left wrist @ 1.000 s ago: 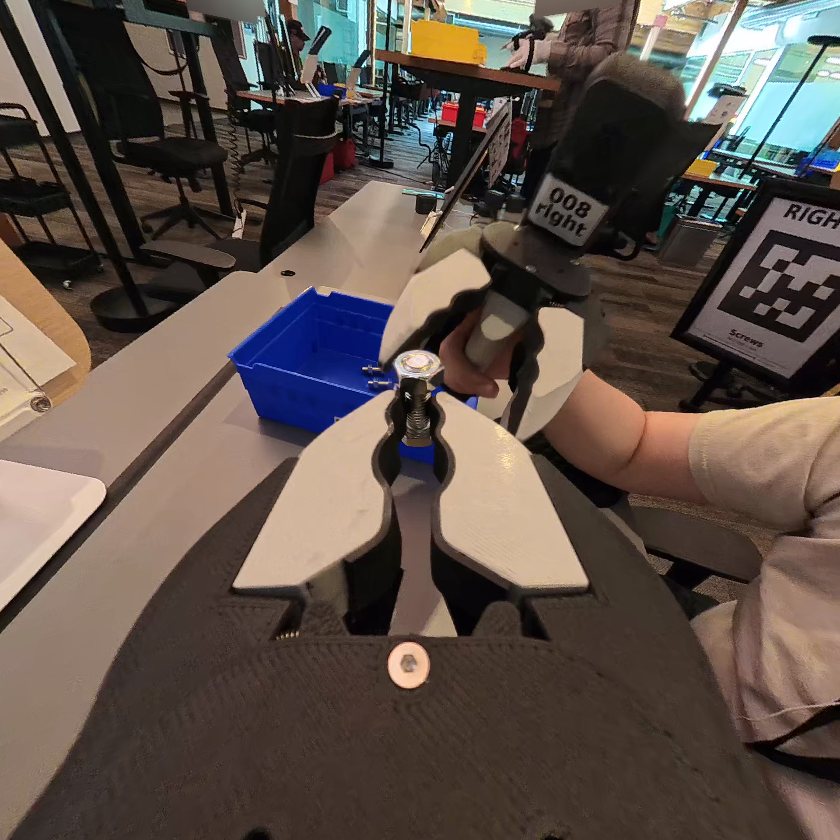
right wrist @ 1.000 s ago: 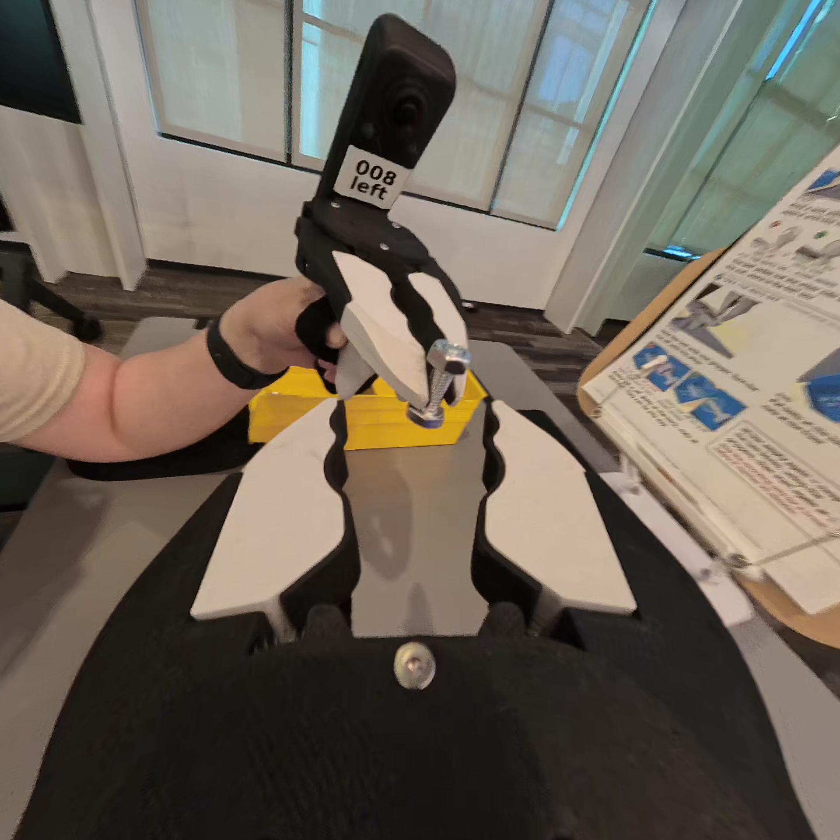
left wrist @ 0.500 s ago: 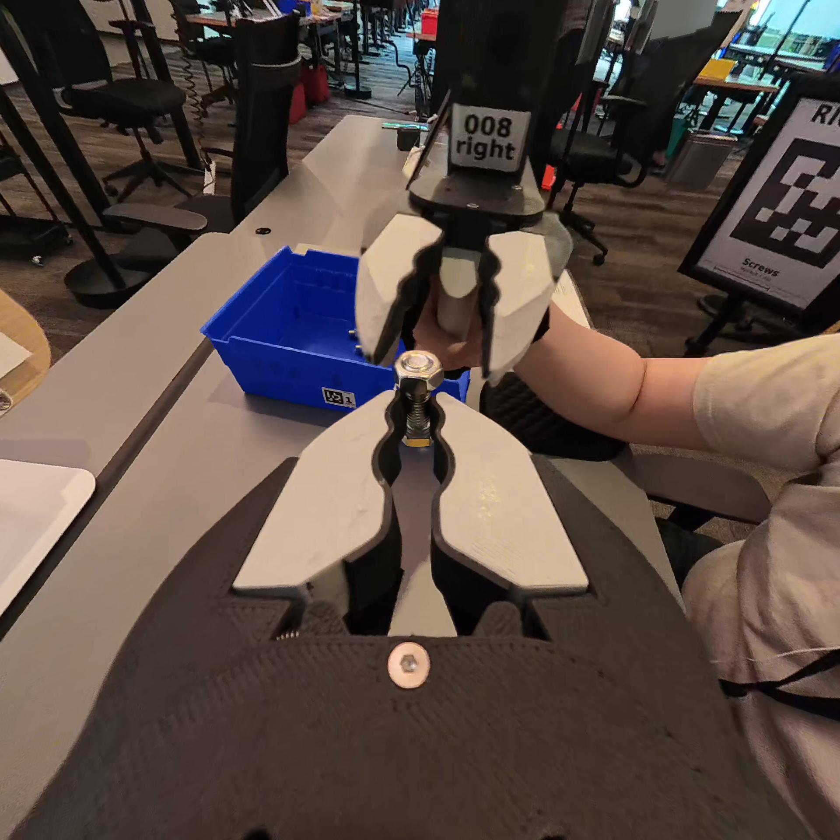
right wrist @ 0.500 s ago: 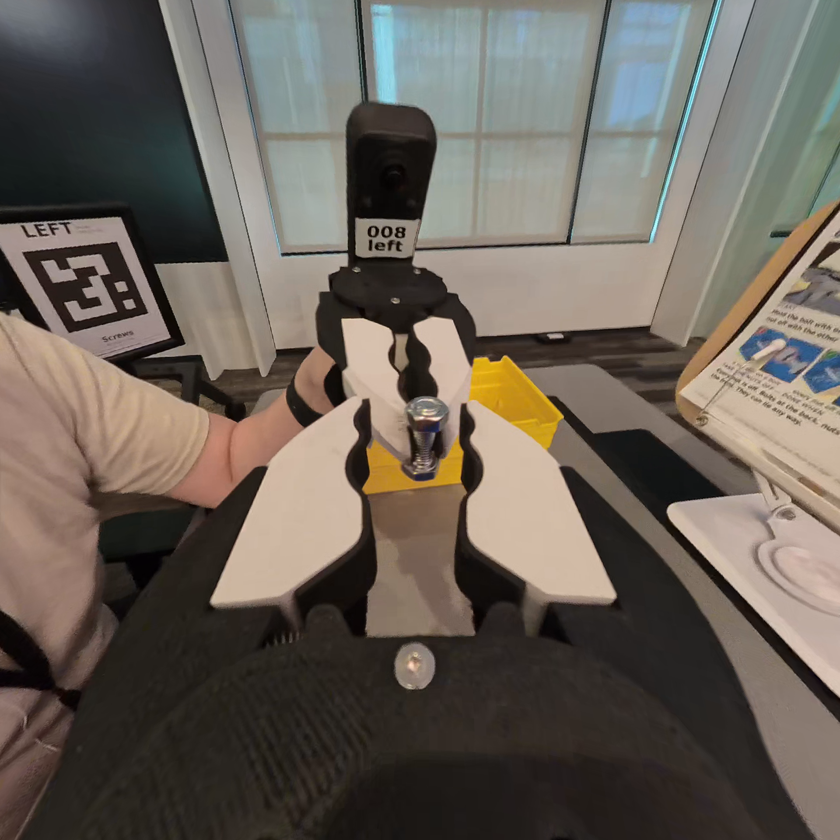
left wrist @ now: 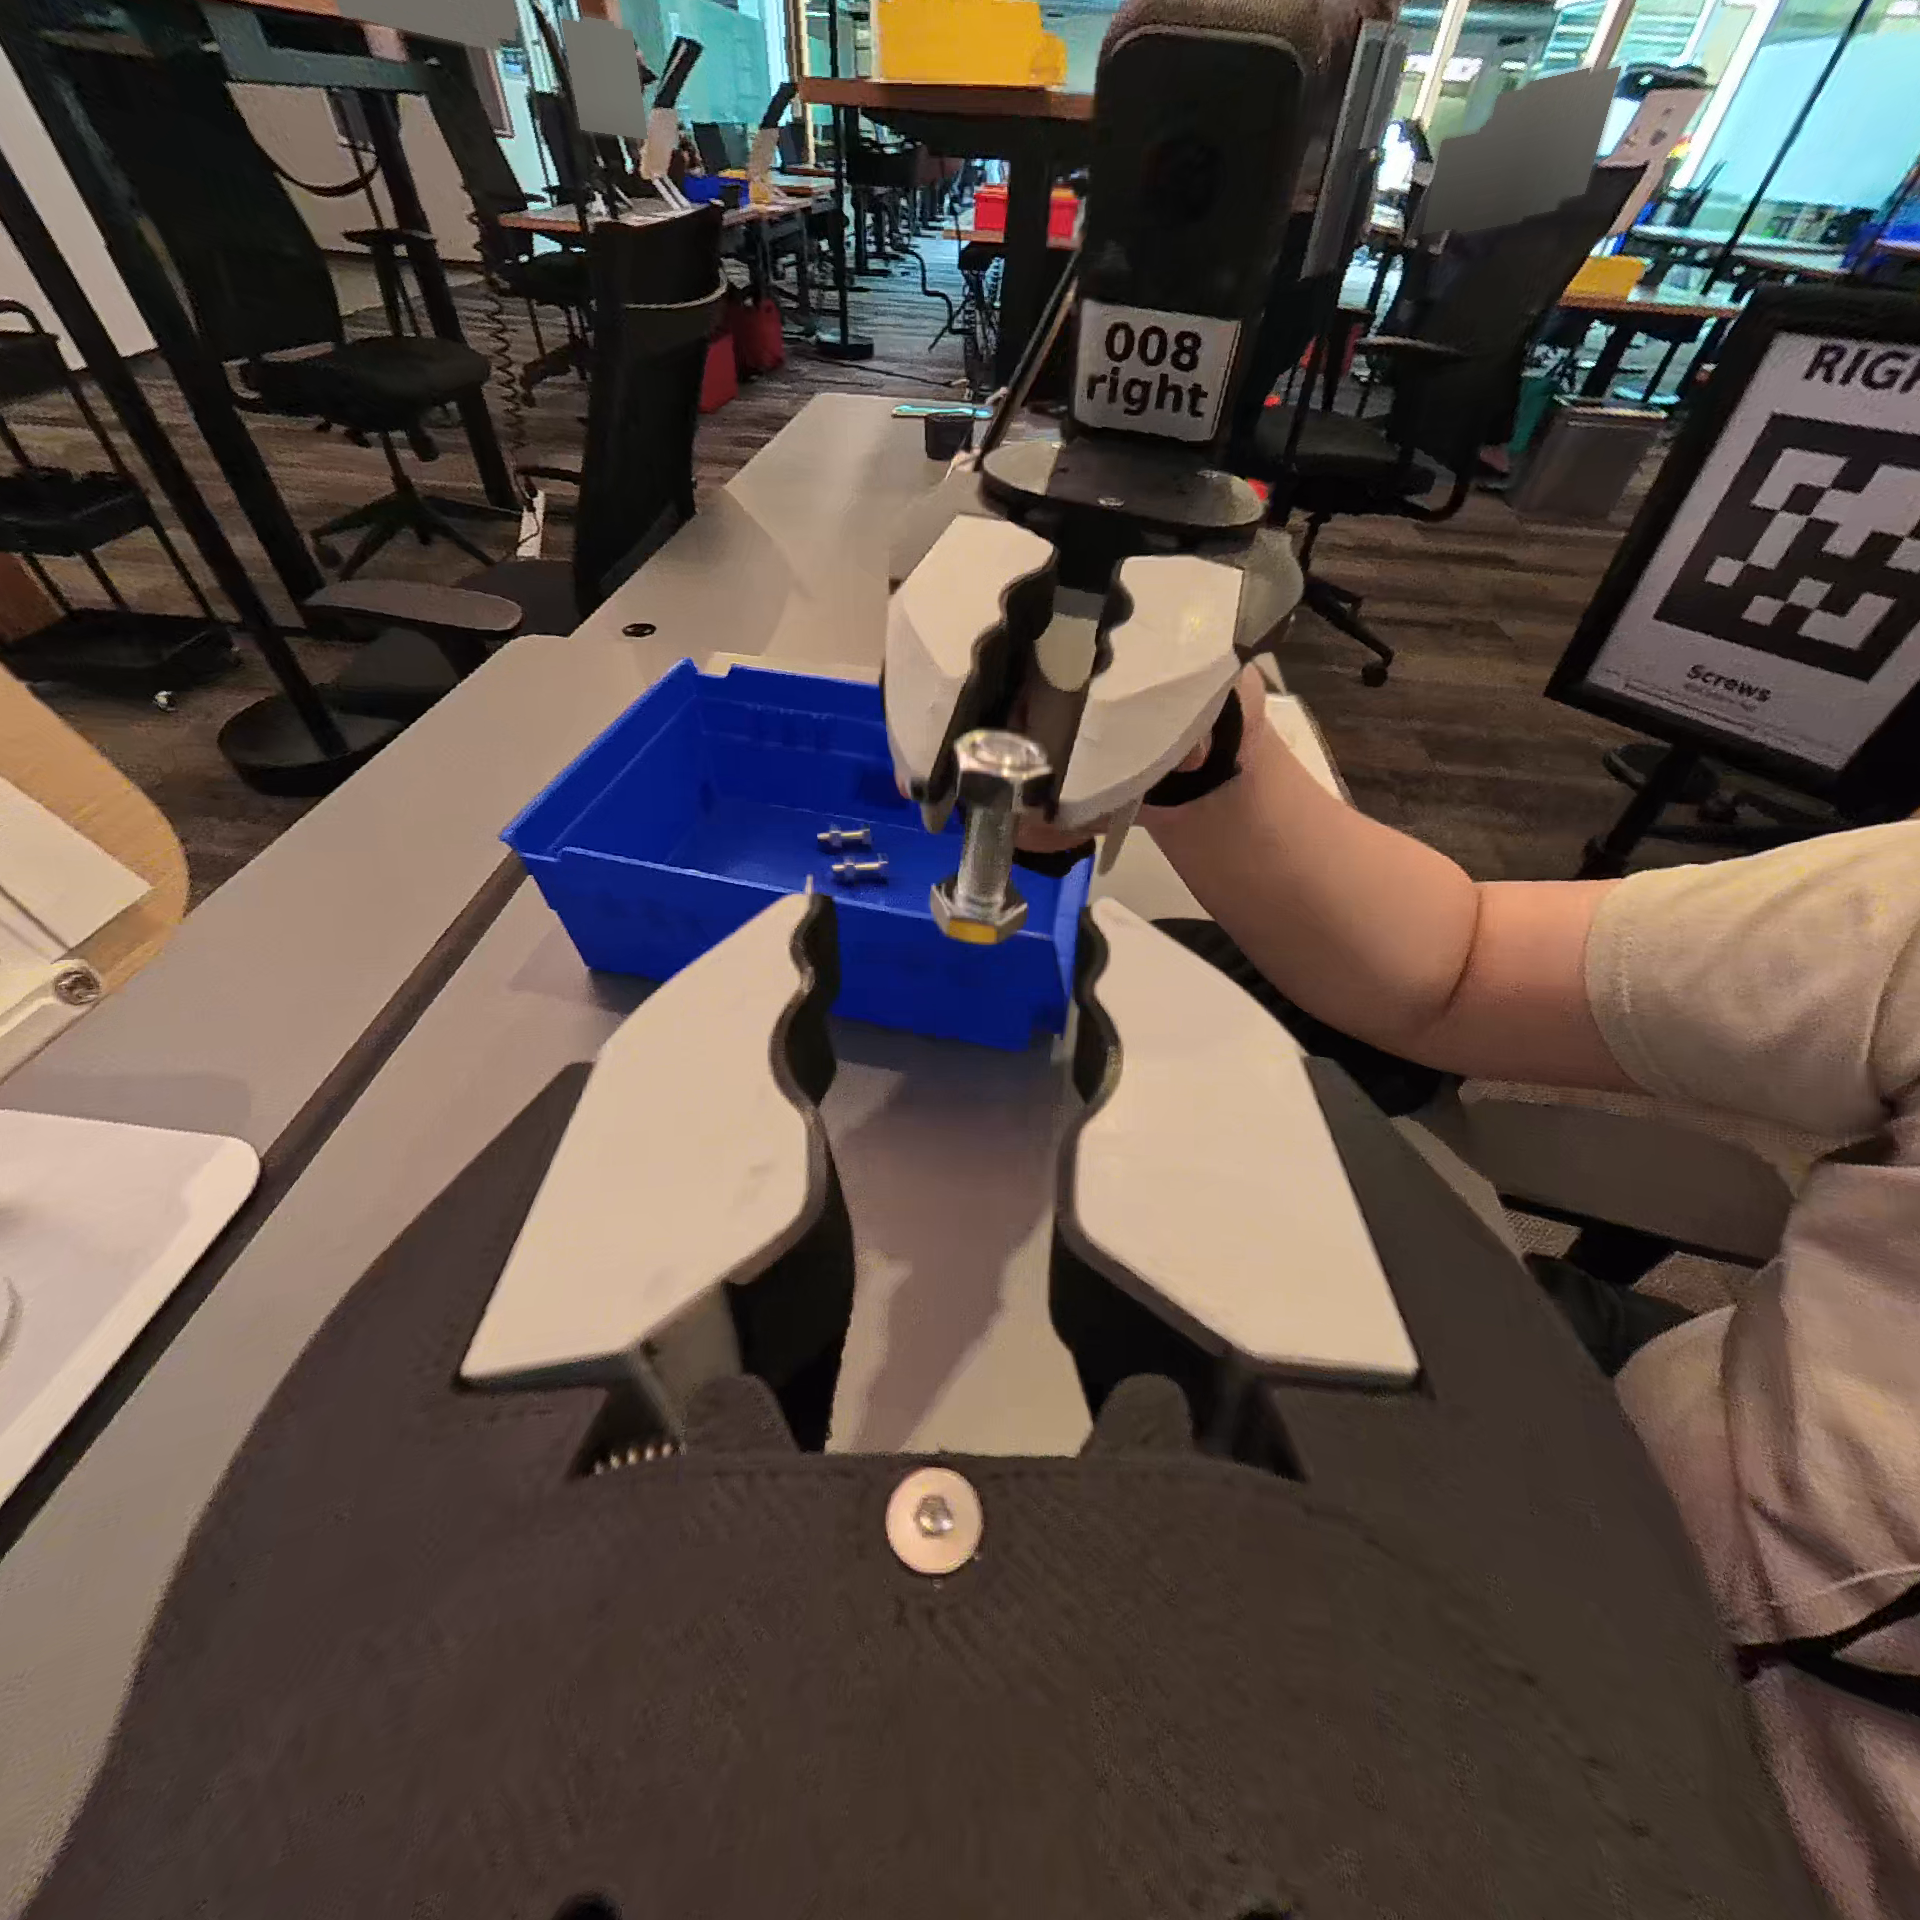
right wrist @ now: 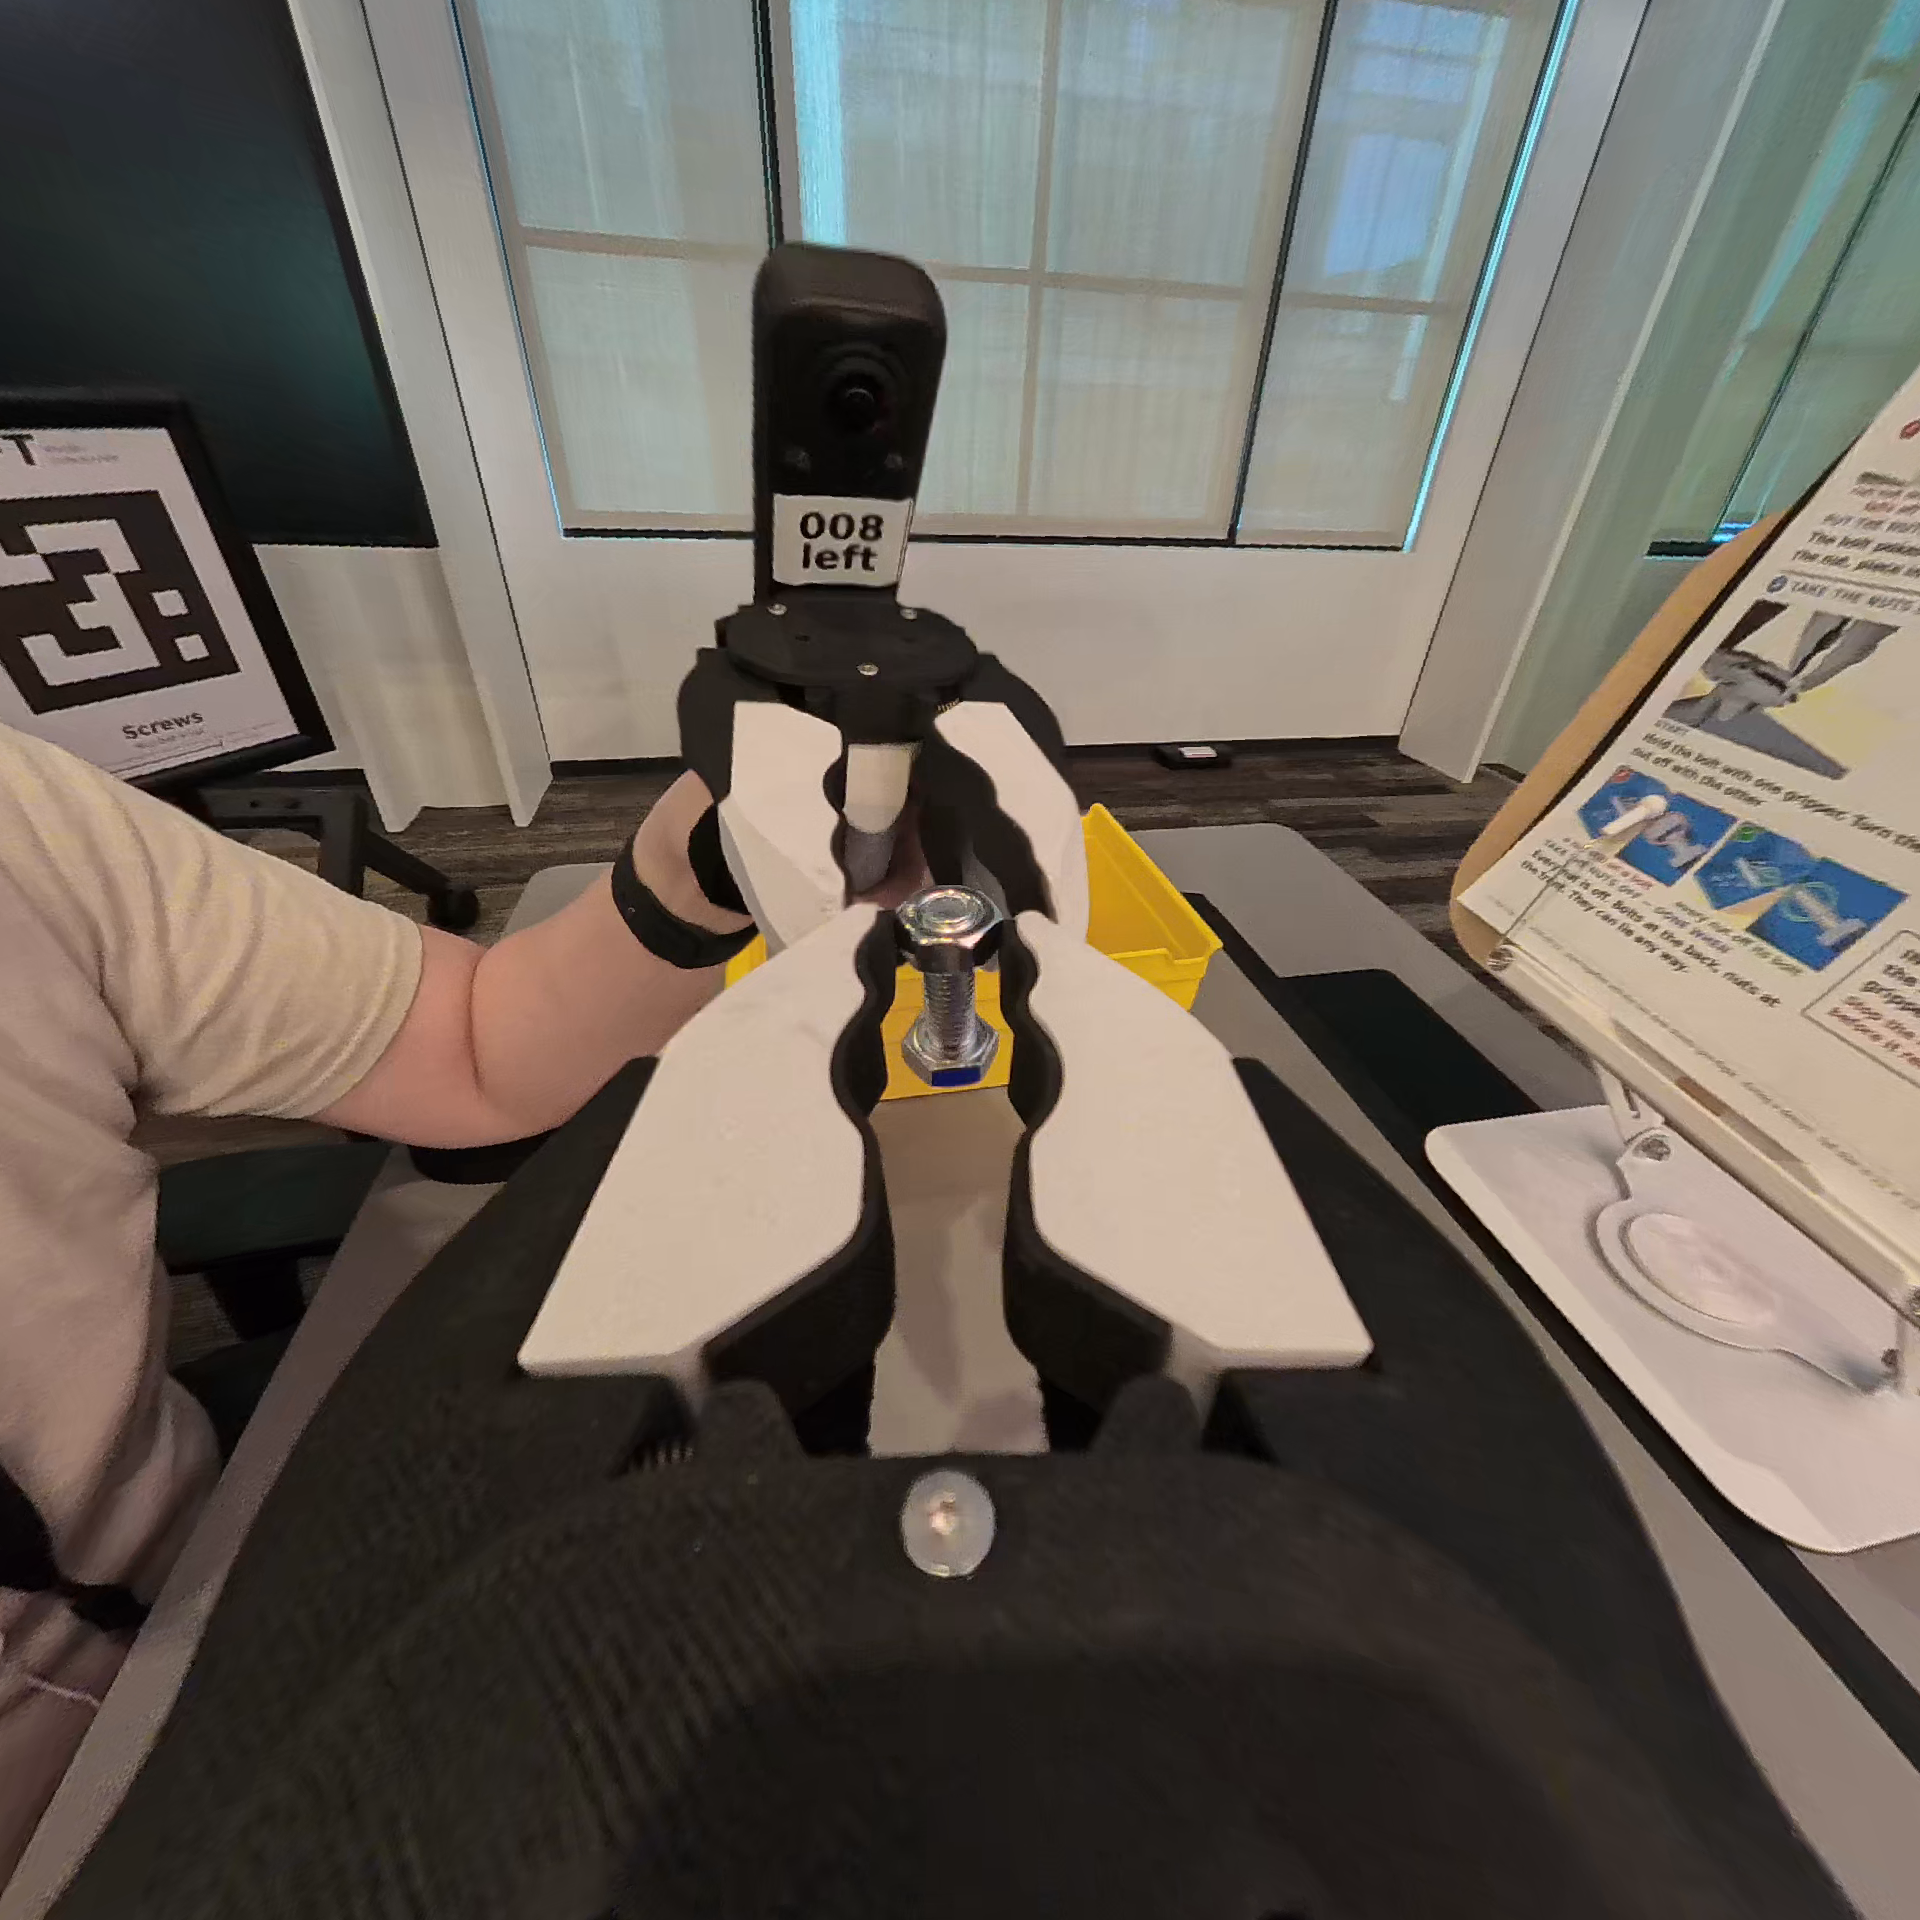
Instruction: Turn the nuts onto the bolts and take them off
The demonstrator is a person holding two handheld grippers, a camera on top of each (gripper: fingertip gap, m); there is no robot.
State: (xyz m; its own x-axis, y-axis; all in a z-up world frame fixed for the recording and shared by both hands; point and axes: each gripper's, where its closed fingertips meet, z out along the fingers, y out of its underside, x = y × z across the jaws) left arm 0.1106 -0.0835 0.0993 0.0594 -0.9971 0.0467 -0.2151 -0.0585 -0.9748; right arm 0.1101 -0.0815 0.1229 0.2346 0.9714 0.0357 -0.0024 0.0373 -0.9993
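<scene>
A steel bolt (left wrist: 982, 842) hangs upright with its hex head on top and a nut (left wrist: 977, 914) threaded near its lower end. My right gripper (right wrist: 948, 925) is shut on the bolt's head; the bolt (right wrist: 943, 997) and nut (right wrist: 951, 1049) hang between its fingers. In the left wrist view the right gripper (left wrist: 992, 795) faces me over the blue bin. My left gripper (left wrist: 951, 925) is open and empty, its fingertips on either side of the nut without touching it. It also shows in the right wrist view (right wrist: 914, 883) just behind the bolt.
A blue bin (left wrist: 727, 810) on the grey table holds two small bolts with nuts (left wrist: 854, 852). A yellow bin (right wrist: 1153, 925) stands behind the grippers. An instruction board (right wrist: 1714, 831) on a white stand base (right wrist: 1662, 1299) is at the right. Marker signs (left wrist: 1787, 540) stand nearby. My two grippers' fingertips are within a few centimetres of each other.
My left gripper has opened and let go of the bolt's shank. My right gripper has closed on the bolt's head and now holds it.
</scene>
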